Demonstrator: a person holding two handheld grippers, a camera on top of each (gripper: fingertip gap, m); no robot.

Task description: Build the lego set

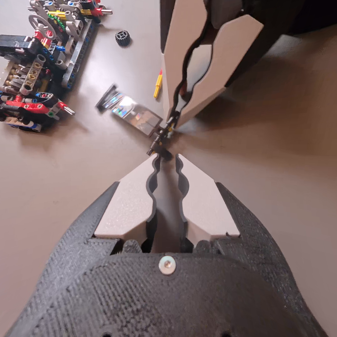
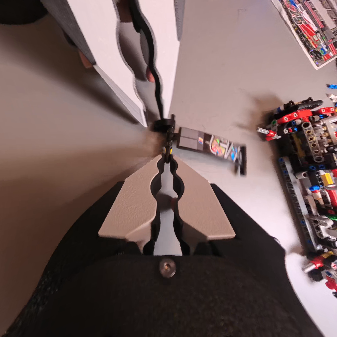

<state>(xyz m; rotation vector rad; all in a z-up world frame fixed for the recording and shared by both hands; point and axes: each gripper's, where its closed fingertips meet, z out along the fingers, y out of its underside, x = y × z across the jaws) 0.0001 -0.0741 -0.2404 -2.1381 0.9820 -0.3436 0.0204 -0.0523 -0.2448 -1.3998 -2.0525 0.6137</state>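
Beige tabletop [image 1: 273, 164] fills both views, bare in the middle and crowded at one edge. We see the largest thing there, the half-built lego chassis [image 1: 36, 73], lying at the upper left in the left wrist view and along the right edge in the right wrist view [image 2: 313, 182]; it is a long grey beam frame packed with red, black, yellow and blue pieces. A printed instruction booklet [image 2: 310, 27] lies in the far right corner of the right wrist view.

Our right gripper [image 2: 166, 160] has its fingers drawn narrow, pinching the end of a thin black rod assembly [image 2: 168, 144]. From that rod a dark flat panel with shiny stickers [image 2: 209, 145] sticks out sideways toward the chassis, just above or on the table; we cannot tell which.

Our left gripper [image 1: 166, 156] meets the same assembly from the opposite end [image 1: 160, 138]. Its fingers stand a little apart, with a small black piece [image 1: 166, 155] at the tips; blur keeps us from telling whether they grip it.

Smaller loose parts lie near the chassis: a black toothed wheel [image 1: 122, 37], and a yellow pin with a red tip [image 1: 158, 85] beside the right gripper's finger.
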